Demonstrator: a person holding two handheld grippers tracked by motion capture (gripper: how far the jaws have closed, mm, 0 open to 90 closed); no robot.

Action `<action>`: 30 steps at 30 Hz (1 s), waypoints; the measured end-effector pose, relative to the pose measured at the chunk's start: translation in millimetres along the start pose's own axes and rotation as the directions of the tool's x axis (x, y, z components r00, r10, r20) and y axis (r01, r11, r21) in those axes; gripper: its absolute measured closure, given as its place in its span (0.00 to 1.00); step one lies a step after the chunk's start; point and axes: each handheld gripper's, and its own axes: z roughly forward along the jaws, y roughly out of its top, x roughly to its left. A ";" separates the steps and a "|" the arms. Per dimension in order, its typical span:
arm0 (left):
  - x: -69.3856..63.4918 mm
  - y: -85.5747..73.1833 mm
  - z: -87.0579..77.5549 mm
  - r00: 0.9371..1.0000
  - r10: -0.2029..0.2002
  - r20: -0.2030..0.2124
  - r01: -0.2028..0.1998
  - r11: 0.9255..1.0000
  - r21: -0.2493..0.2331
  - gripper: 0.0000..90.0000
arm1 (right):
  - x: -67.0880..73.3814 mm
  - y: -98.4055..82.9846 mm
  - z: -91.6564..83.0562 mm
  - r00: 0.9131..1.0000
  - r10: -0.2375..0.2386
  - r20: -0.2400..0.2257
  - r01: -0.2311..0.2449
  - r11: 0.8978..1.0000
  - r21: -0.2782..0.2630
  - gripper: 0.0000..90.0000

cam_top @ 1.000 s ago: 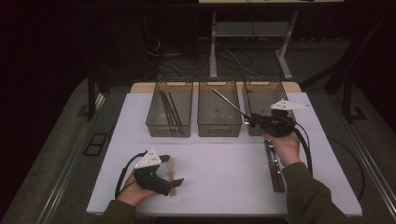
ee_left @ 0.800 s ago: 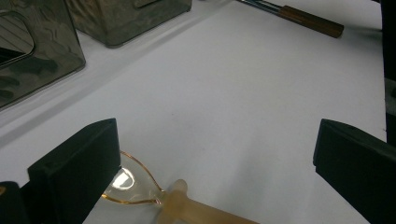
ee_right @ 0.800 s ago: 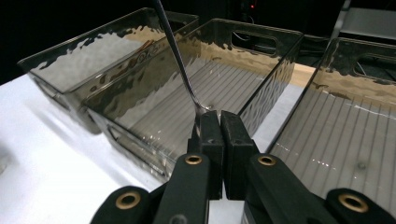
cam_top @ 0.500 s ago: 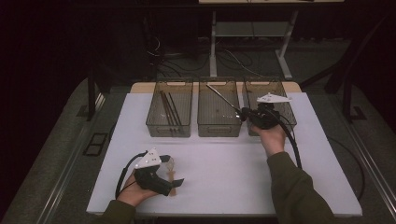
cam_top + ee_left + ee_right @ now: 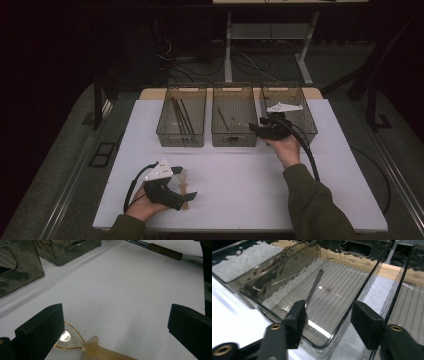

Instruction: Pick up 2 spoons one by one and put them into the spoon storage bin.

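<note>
High view: thin dark utensil (image 5: 223,120) flat in middle bin (image 5: 233,141), lengthwise front-to-back; right hand-held gripper (image 5: 254,127) newly opened, empty.

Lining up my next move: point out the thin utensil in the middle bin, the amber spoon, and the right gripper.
thin utensil (image 5: 313,291), right gripper view, mid-shaft.
amber spoon (image 5: 100,351), left gripper view, handle near the bowl.
right gripper (image 5: 328,320), right gripper view, midway between its parted jaws.

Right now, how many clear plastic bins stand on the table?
3, in a row along the white table's far edge: the left smoky clear plastic bin holds several thin dark sticks, the middle bin one stick, the right bin sits partly behind the right gripper.
</note>
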 end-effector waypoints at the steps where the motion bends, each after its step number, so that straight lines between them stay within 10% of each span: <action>1: 0.1 0.0 0.0 1.000 -0.001 -0.001 0.001 1.000 0.000 0.00 | -0.5 -0.7 -1.7 1.000 0.006 -0.011 -0.006 1.000 -0.002 0.47; 9: 0.8 -0.5 -0.1 1.000 -0.006 -0.017 0.006 1.000 0.003 0.00 | -5.4 -10.5 -23.7 0.996 0.014 -0.094 -0.016 1.000 -0.025 0.31; 13: 0.5 -0.4 -0.3 1.000 -0.006 -0.026 0.006 1.000 0.007 0.00 | -4.0 -15.8 -32.6 0.999 -0.013 -0.045 0.012 1.000 -0.013 0.21; 30: 6.3 0.4 -9.0 0.996 -0.039 -0.083 0.039 0.999 0.008 0.11 | -7.9 -76.2 -79.6 0.993 -0.069 -0.092 0.070 0.998 0.007 0.16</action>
